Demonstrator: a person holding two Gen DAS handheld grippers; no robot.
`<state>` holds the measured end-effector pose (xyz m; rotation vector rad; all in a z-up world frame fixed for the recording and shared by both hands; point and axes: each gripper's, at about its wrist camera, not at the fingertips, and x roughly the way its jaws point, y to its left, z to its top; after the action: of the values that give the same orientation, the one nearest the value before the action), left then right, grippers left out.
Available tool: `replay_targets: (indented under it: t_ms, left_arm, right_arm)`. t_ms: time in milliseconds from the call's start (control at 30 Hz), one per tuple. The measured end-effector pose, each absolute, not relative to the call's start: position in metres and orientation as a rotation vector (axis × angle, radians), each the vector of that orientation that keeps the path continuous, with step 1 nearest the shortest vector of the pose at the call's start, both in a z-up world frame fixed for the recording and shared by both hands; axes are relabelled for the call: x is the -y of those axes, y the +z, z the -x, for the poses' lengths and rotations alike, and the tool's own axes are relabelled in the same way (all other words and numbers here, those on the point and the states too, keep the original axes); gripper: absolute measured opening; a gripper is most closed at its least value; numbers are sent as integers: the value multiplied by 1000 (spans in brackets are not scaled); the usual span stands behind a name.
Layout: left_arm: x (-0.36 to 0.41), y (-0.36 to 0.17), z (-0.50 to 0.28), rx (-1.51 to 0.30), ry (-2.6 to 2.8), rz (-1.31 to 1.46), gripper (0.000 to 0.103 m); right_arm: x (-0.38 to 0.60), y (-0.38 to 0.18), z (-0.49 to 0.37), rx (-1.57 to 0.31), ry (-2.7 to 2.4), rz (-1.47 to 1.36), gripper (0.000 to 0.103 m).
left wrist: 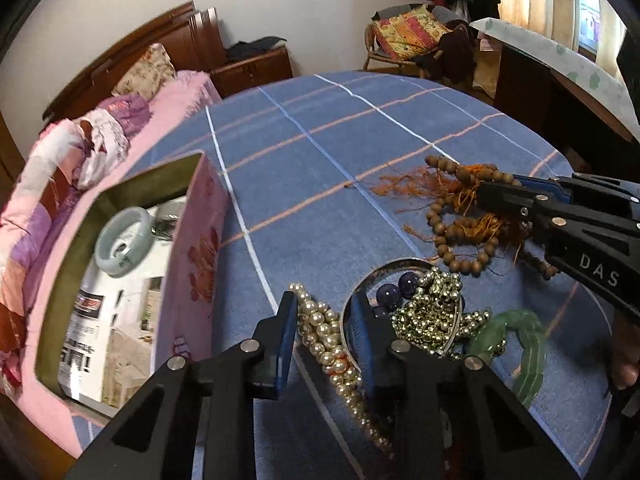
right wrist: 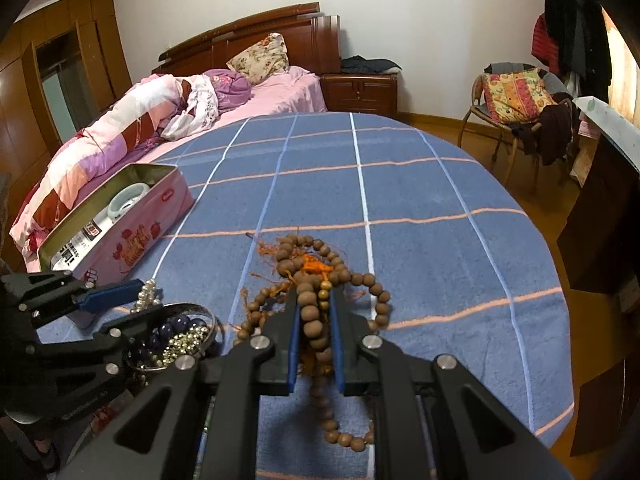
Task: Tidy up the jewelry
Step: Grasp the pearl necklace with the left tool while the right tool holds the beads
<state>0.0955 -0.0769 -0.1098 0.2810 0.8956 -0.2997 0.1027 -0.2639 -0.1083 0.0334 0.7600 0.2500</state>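
Left hand-held gripper (left wrist: 324,312): I have its fingers set either side of the pearl necklace (left wrist: 328,340) and the near rim of the silver bangle (left wrist: 404,304); I cannot tell whether the pads press yet.
Right hand-held gripper (right wrist: 314,312): I see it clamped on a strand of the wooden prayer beads (right wrist: 316,280), which run straight up between the blue pads.
Prayer beads: a brown heap with orange tassel threads, lying on the blue checked bedspread (right wrist: 420,184).
Jewelry pile: gold bead chain (left wrist: 432,308) and dark purple beads (left wrist: 396,288) sit inside the bangle; a green jade bracelet (left wrist: 520,344) lies just beside it.
Pink tin box (left wrist: 192,248): open on the bedspread, to the left of the pile in my left view.
Inside the tin: a pale jade bangle (left wrist: 124,244) resting on printed paper.
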Motion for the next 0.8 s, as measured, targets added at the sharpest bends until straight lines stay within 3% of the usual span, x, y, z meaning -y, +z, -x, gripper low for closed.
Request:
replay_targets:
  t_ms: [167, 233, 267, 800]
  left_arm:
    - [78, -110, -97, -891, -322, -292, 22]
    - [78, -109, -96, -883, -323, -298, 18]
    - [78, -107, -94, -867, -324, -302, 10]
    - [61, -48, -71, -701, -344, -210, 5]
  right_arm:
    - [263, -110, -103, -768, 251, -33, 16]
    - [262, -110, -103, -767, 253, -30, 16]
    - [262, -110, -103, -767, 255, -30, 16]
    - [267, -95, -97, -704, 260, -42, 16]
